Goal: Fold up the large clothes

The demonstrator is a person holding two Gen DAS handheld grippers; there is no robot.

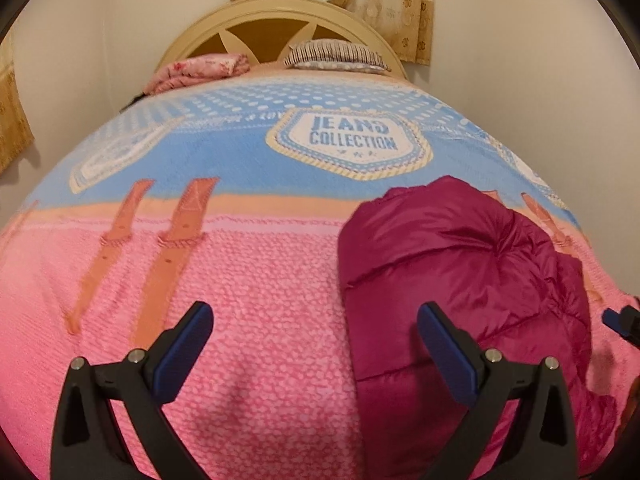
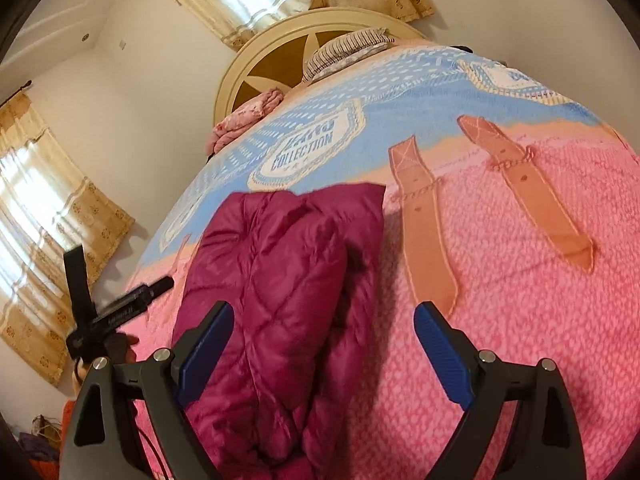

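Observation:
A magenta quilted puffer jacket [image 1: 456, 280] lies folded into a thick bundle on the pink and blue bedspread [image 1: 248, 264]. In the left wrist view my left gripper [image 1: 316, 320] is open and empty above the bedspread, with the jacket by its right finger. In the right wrist view the jacket [image 2: 280, 272] lies under my right gripper [image 2: 324, 320], which is open and empty above it. The left gripper's body [image 2: 112, 316] shows at the left of that view. A blue tip of the right gripper [image 1: 618, 320] shows at the right edge of the left wrist view.
The bed has a cream round headboard [image 1: 276, 20]. A striped pillow [image 1: 336, 56] and a folded pink floral blanket [image 1: 196, 70] lie at its head. Curtained windows [image 2: 36, 216] are on the walls. Walls stand close on both sides of the bed.

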